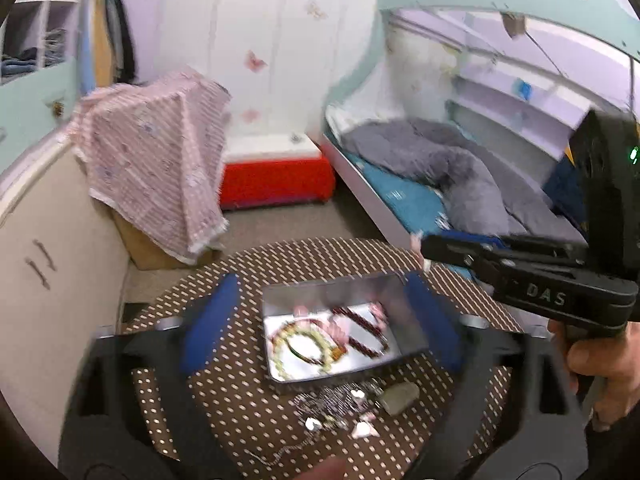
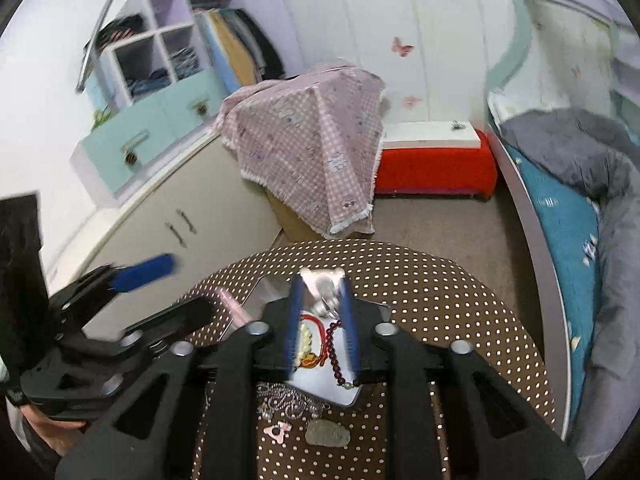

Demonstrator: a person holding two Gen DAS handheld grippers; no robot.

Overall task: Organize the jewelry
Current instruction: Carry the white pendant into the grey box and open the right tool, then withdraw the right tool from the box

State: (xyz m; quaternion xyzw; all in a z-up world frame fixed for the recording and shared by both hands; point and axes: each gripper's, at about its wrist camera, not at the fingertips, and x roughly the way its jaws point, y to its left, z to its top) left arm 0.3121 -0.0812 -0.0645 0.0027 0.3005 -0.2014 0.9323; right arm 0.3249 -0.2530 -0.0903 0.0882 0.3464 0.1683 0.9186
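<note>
Step in hand: between picks. My left gripper (image 1: 320, 328) stands wide apart and empty above the tin (image 1: 412, 336) on the table (image 1: 240, 400). My right gripper (image 2: 321, 316) is part open, apparently empty. Next: pick loose jewelry (image 1: 340, 408) beside the tin.

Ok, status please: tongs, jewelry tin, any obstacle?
Left tongs open, empty. Right tongs apart, silvery piece between, grip unclear. Tin holds beads; loose pieces beside it.

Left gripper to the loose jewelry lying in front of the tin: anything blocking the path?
Nothing visible. The left gripper is open and empty above the table; the loose jewelry lies uncovered on the dotted cloth, just in front of the tin. The right gripper is off to the side, beyond the tin.
</note>
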